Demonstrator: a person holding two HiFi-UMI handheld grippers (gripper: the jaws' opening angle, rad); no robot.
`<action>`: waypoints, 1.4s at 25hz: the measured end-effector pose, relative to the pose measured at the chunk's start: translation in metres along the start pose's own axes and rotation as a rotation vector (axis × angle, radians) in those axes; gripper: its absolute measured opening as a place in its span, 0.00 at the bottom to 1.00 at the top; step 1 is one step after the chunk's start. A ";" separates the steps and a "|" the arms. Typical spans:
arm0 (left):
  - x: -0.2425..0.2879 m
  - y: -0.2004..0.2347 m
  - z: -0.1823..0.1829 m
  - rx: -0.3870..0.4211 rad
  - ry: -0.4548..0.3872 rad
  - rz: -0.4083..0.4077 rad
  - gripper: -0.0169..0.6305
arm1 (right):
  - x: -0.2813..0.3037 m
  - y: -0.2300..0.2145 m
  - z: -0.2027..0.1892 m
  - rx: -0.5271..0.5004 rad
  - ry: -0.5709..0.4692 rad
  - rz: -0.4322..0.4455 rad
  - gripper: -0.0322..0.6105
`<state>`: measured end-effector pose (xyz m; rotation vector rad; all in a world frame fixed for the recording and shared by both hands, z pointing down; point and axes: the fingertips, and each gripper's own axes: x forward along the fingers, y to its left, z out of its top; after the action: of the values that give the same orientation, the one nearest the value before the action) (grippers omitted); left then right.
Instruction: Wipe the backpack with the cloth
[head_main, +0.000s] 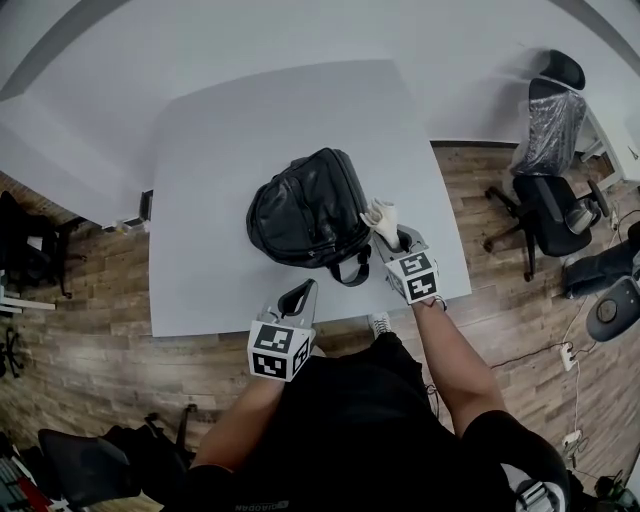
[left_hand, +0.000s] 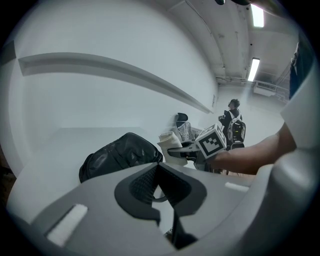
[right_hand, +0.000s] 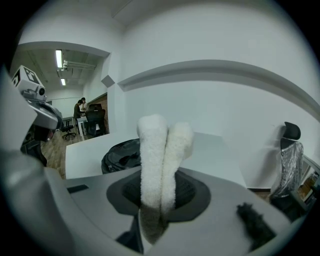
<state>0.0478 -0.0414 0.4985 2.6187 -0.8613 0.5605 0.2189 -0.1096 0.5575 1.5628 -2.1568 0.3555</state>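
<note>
L gripper (head_main: 297, 300) sits over the near edge of the table (head_main: 220, 140), jaws closed on each other w/ nothing between them, apart from the backpack. It's free, prob. so it can steady the backpack when wiping begins. The backpack (head_main: 305, 210), black, lies flat toward the near right part of the table, loop handle pointing at the near edge. Just beside its right side we see the cloth (head_main: 381, 213), white & fluffy, folded double; can't tell if it touches the backpack. R gripper (head_main: 393, 240) is clamped tight on the cloth's lower end, so the thick doubled part sticks out past the tips. We judge that's the working pad, lined up for the backpack's right flank.
</note>
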 end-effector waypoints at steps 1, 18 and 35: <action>-0.002 0.002 -0.001 0.001 -0.003 -0.002 0.04 | -0.001 0.002 0.001 0.001 -0.002 -0.004 0.20; -0.040 0.029 -0.012 -0.011 -0.049 -0.014 0.04 | -0.010 0.036 0.011 0.002 -0.005 -0.066 0.20; -0.072 0.054 -0.020 -0.068 -0.083 0.033 0.04 | -0.021 0.076 0.022 0.008 0.006 -0.050 0.20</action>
<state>-0.0443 -0.0386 0.4928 2.5864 -0.9337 0.4252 0.1481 -0.0771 0.5320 1.6152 -2.1103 0.3523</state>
